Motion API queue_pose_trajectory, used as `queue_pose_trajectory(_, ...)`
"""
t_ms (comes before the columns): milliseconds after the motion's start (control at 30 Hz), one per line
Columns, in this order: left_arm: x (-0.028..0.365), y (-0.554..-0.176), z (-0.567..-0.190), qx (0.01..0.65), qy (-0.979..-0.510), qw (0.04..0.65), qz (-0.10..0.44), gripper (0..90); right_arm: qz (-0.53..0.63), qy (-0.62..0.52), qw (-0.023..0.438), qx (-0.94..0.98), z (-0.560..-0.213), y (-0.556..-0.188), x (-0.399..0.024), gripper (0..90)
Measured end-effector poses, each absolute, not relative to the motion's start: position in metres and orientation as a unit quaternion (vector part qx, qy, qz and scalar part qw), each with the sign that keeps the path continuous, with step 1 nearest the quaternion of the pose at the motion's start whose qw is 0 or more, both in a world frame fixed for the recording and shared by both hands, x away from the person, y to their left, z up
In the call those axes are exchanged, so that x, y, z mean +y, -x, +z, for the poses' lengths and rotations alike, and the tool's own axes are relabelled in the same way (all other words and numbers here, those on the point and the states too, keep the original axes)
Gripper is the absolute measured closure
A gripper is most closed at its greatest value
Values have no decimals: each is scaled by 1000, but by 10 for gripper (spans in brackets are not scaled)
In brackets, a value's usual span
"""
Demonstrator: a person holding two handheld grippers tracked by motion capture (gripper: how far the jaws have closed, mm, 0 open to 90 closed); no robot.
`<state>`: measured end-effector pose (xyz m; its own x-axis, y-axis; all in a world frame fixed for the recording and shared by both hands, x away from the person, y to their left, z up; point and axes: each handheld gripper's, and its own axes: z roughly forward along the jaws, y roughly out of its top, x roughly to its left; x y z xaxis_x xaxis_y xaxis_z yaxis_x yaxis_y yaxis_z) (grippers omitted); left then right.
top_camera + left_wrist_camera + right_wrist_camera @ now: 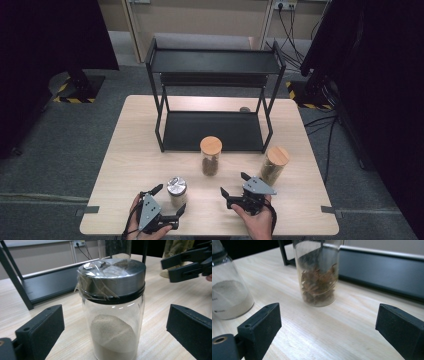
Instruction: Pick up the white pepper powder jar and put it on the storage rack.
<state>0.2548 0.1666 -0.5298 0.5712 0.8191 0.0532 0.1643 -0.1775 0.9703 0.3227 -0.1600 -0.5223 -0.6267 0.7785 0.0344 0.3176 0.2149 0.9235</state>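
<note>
A glass jar with a metal lid (176, 189) (113, 302), part filled with pale powder, stands near the table's front edge. My left gripper (169, 200) (115, 333) is open, one jaw on each side of this jar, with a gap to the glass on both sides. My right gripper (235, 184) (328, 330) is open too, with nothing between its jaws, and points at a wooden-lidded jar of brown pieces (211, 156) (318, 282) a little way ahead. A second wooden-lidded jar (274, 164) stands to the right of that gripper.
A black two-tier shelf (215, 62) stands at the back of the wooden table (130, 155), both tiers bare. In the left gripper view my right gripper (190, 265) shows at the upper right. The powder jar (227, 297) sits at the left in the right gripper view.
</note>
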Motion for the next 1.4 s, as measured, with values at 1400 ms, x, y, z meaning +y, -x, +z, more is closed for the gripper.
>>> queue_pose_trajectory(1400,151,-273,-518,342,-668,574,327,336,504,-359,240,747,-524,-320,-158,66)
